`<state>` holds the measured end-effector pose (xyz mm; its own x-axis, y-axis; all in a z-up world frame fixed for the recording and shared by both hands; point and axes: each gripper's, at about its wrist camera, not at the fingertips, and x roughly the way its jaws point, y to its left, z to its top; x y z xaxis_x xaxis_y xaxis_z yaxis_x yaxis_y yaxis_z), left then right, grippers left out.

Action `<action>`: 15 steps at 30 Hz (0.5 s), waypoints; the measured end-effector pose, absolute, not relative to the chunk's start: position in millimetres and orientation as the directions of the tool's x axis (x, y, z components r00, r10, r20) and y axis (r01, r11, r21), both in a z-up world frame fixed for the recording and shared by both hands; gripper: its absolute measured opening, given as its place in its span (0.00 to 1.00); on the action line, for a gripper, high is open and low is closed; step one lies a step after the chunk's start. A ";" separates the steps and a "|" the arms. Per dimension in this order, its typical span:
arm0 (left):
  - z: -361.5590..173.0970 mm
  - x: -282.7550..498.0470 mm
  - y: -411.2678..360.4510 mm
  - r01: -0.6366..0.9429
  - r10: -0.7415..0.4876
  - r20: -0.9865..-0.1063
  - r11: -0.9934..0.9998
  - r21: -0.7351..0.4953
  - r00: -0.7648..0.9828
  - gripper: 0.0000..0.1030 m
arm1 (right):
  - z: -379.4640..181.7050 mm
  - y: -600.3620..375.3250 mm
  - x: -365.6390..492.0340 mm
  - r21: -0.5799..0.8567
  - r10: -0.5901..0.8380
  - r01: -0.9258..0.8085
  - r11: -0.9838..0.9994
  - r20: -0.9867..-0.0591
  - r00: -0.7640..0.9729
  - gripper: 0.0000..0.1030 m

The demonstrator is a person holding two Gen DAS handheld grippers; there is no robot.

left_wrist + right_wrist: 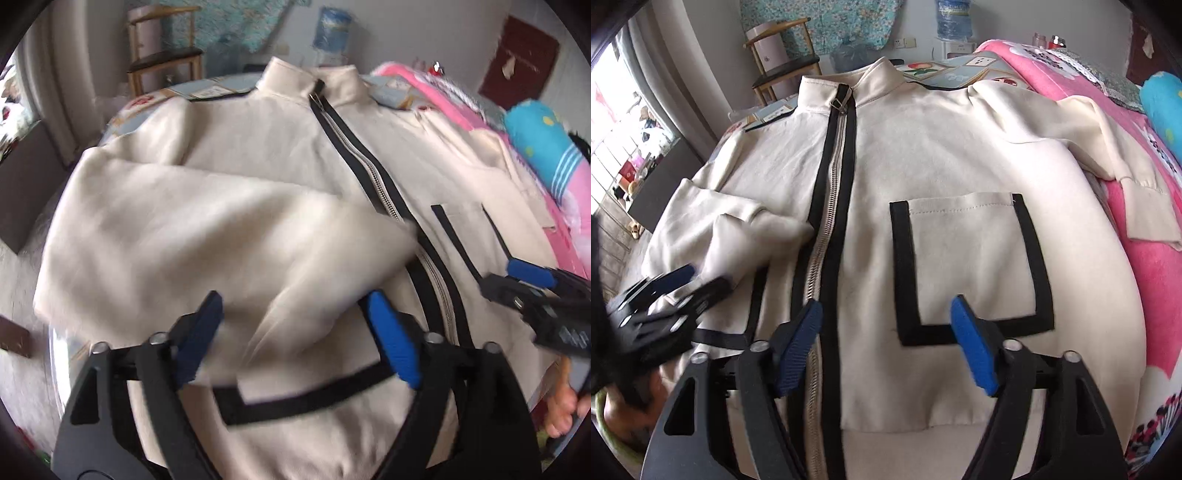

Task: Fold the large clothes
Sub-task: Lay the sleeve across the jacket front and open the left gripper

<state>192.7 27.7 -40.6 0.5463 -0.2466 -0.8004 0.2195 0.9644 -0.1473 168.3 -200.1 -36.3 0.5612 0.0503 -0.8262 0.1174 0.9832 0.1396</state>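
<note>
Jacket [923, 147] lies face up across the bed [1145, 258], collar toward its far edge, so both sleeves are in reach. Your left gripper [295, 339] hangs wide open over the folded-in sleeve [184, 221], gripping nothing; your right gripper [886, 343], equally spread, hovers empty above the pocket [967, 258].
</note>
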 end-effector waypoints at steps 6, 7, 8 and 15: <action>-59.1 176.5 27.2 0.230 -0.205 -0.823 0.969 -0.093 0.530 0.80 | -57.7 -199.4 186.2 0.136 0.053 0.120 0.983 -0.849 0.526 0.76; -61.3 175.6 27.1 0.235 -0.202 -0.821 0.968 -0.086 0.534 0.80 | -58.0 -197.1 185.8 0.120 0.038 0.117 0.986 -0.840 0.541 0.78; -62.8 175.3 26.1 0.240 -0.199 -0.818 0.968 -0.077 0.540 0.81 | -58.6 -195.1 186.1 0.098 0.018 0.119 0.988 -0.840 0.542 0.82; -71.2 175.3 13.0 0.305 -0.178 -0.818 0.952 -0.004 0.546 0.91 | -66.5 -196.9 187.7 0.047 -0.031 0.125 0.991 -0.830 0.557 0.94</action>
